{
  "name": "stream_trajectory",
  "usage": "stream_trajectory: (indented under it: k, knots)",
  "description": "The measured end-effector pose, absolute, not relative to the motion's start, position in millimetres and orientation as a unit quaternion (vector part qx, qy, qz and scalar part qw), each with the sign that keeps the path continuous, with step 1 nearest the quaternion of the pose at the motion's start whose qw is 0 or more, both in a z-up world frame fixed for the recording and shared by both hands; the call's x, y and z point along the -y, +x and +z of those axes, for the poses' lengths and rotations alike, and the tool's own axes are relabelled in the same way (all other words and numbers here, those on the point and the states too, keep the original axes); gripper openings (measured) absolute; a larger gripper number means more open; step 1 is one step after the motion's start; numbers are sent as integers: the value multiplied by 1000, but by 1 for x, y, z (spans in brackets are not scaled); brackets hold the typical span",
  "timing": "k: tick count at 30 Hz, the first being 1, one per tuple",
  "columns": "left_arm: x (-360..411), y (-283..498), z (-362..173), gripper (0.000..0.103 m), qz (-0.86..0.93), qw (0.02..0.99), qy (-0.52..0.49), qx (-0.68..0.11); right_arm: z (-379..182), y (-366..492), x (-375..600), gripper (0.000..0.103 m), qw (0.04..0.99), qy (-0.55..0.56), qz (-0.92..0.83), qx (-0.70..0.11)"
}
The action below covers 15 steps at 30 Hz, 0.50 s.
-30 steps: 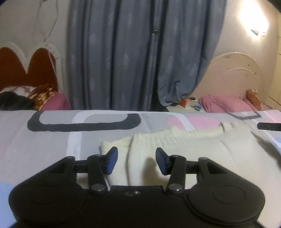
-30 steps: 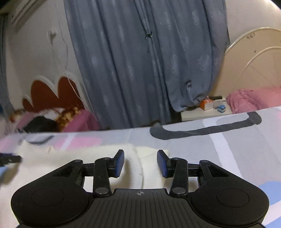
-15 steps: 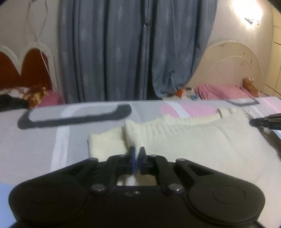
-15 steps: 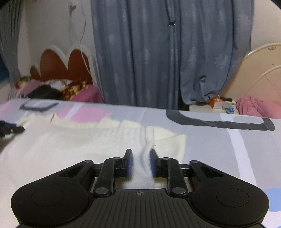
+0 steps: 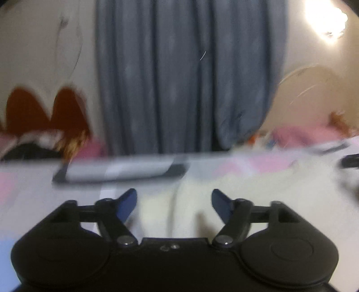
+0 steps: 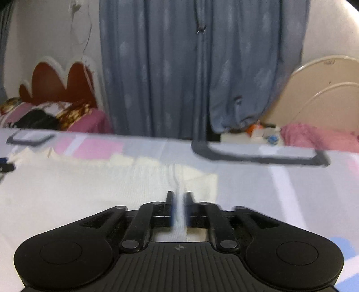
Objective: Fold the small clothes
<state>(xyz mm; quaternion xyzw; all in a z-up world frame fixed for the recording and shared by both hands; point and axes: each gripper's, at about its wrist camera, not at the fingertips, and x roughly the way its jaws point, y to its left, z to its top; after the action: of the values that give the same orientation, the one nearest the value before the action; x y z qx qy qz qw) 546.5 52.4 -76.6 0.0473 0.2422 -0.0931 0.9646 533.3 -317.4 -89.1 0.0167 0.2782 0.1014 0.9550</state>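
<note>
Left wrist: left claw (image 5: 174, 203) spread over cream sweater (image 5: 246, 193), right claw (image 6: 178, 207) pinching it, curtain (image 6: 179, 67) behind.

Somebody's bedroom at home, pretty clearly

Patterned bedsheet (image 6: 258, 179) fills the lower frame, blue-grey curtains (image 6: 179, 67) hang floor-length in the middle, a scalloped red headboard (image 6: 60, 80) with pink pillows (image 6: 89, 121) sits at left, a cream headboard (image 6: 325, 89) at right, wall lamp (image 5: 325, 18) glowing upper right.
</note>
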Motion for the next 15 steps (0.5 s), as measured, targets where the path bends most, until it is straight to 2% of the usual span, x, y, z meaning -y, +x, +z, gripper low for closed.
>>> stream_trajectory:
  k: [5,9,12,15]
  knots:
    - [13,558,-85,77,-170,942,58,-284,-90,538,244,33,933,-2,185,-310]
    - [4,559,-107,80,-129,940,68,-308,-103,538,211,33,928,-26,206,-309]
    - [-43,555,-117,86,-90,946,49,-309,-103,544,249,33,938,-7,153,-310]
    - [-52,553,-118,87,-85,946,50,-307,-111,549,304,33,944,40,70,-320]
